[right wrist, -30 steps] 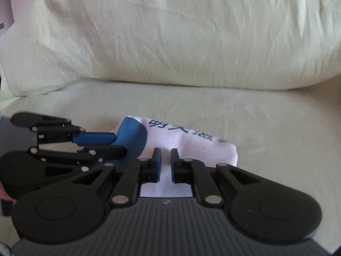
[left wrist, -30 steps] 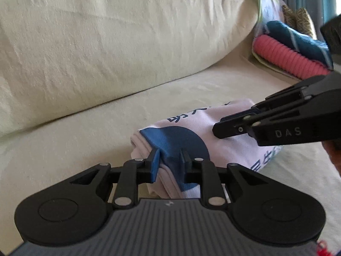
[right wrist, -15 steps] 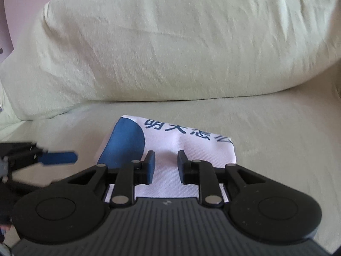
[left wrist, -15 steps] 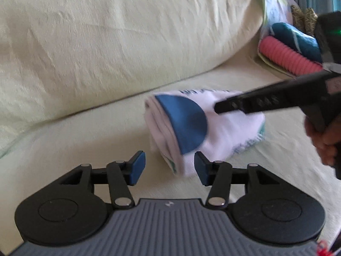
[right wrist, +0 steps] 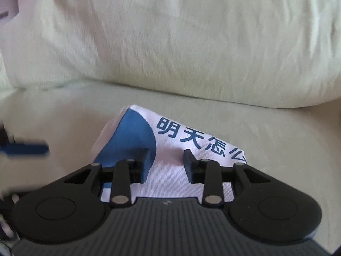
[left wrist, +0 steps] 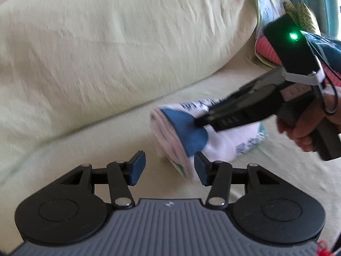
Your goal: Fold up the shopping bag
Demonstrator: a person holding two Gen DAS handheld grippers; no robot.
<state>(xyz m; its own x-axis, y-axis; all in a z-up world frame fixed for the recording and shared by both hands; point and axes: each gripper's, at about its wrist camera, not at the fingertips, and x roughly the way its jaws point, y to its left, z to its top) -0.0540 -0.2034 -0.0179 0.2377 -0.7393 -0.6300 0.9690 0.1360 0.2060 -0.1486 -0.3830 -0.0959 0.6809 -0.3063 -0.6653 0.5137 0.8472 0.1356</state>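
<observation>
Folded white fabric shopping bag with blue print point(left wrist: 204, 136) now lying free mid-sofa seat point(left wrist: 85, 149); left gripper point(left wrist: 169, 166) gaping empty, backed off; right gripper point(right wrist: 167, 163) opening, letting go. Fold looking done.

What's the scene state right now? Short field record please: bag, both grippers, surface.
bag: shopping bag, white with a blue patch and blue print, folded into a small bundle
surface: pale sofa seat, back cushion behind
left gripper: open, nothing between the fingers, near end of the bag just ahead
right gripper: opening, over the bag's top, not gripping it
task: looks folded and released
</observation>
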